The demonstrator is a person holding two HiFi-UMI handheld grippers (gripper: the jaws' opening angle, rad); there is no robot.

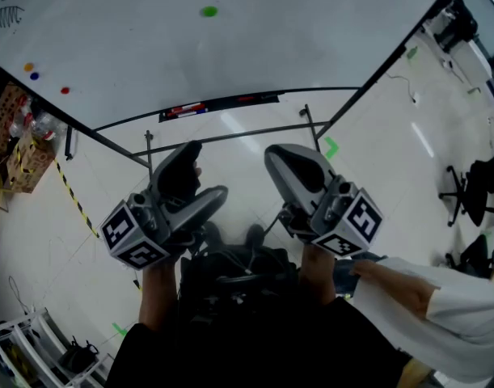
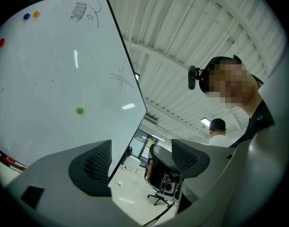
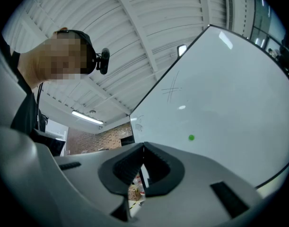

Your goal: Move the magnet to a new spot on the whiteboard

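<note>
A small green magnet [image 1: 209, 11] sticks to the whiteboard [image 1: 149, 47], well above and ahead of both grippers. It is also on the board in the left gripper view, as the green magnet [image 2: 80, 110], and in the right gripper view, as the green magnet [image 3: 191, 137]. My left gripper [image 1: 200, 180] is held low in front of the board's stand, and its jaws [image 2: 140, 160] stand open with nothing between them. My right gripper [image 1: 289, 162] is beside it, also short of the board. Its jaws [image 3: 144, 162] are shut together and hold nothing.
Yellow [image 1: 28, 67], blue [image 1: 34, 76] and red [image 1: 65, 90] magnets sit at the board's left. A pen tray [image 1: 218, 105] runs along its lower edge, above the stand's bars [image 1: 230, 136]. Boxes [image 1: 20, 152] stand left, office chairs [image 1: 473, 192] right. A person's white sleeve [image 1: 441, 297] is at lower right.
</note>
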